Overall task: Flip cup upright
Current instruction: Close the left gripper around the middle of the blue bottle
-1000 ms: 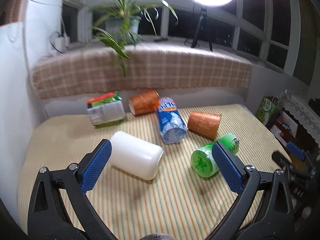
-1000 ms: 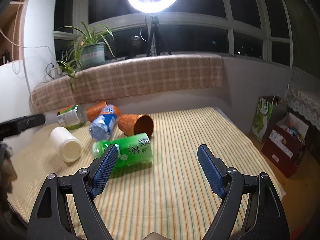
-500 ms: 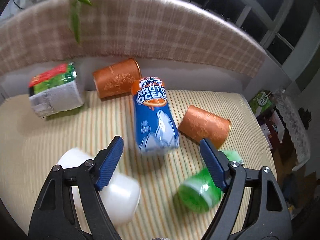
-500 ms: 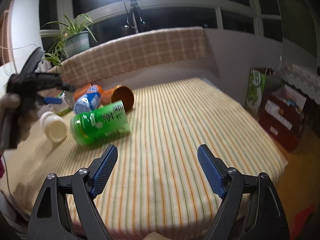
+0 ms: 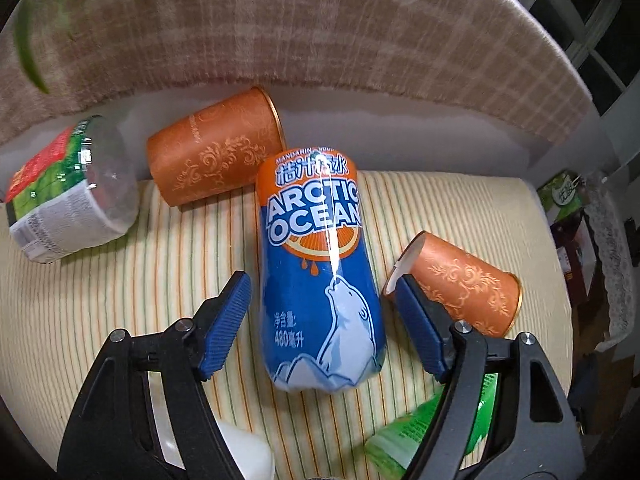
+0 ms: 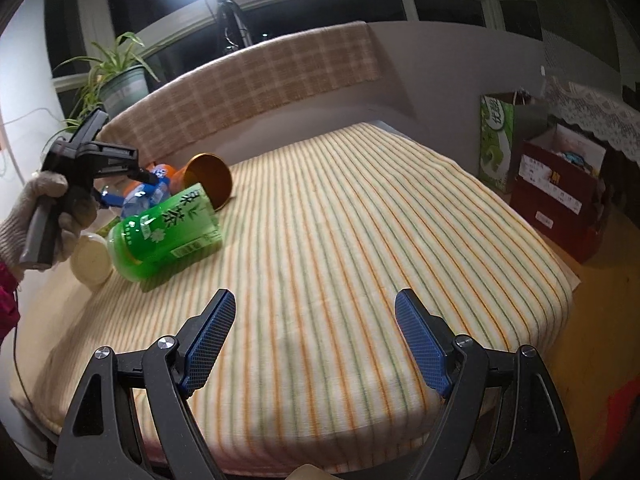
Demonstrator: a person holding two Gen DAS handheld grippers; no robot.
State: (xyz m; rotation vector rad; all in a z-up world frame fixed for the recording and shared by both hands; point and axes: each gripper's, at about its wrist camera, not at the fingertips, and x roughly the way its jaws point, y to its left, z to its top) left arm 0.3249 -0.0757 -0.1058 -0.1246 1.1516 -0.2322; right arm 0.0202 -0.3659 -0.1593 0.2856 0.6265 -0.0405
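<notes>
A blue "Arctic Ocean" cup [image 5: 320, 272] lies on its side on the striped cloth. My left gripper [image 5: 322, 304] is open, its blue pads on either side of the cup's lower body, not touching. The cup [image 6: 150, 194] also shows in the right wrist view, partly hidden behind the left gripper [image 6: 116, 188]. My right gripper [image 6: 314, 336] is open and empty above the cloth near its front edge.
Two orange cups [image 5: 216, 154] [image 5: 460, 284] lie beside the blue one. A red-green labelled cup [image 5: 64, 196], a green cup [image 6: 168, 232] and a white one [image 6: 91, 258] also lie on their sides. Bags and boxes [image 6: 556, 176] stand right of the bed.
My left gripper has moved forward and down until its open pads flank the blue cup. My right gripper has pulled back and turned slightly right, staying open.
</notes>
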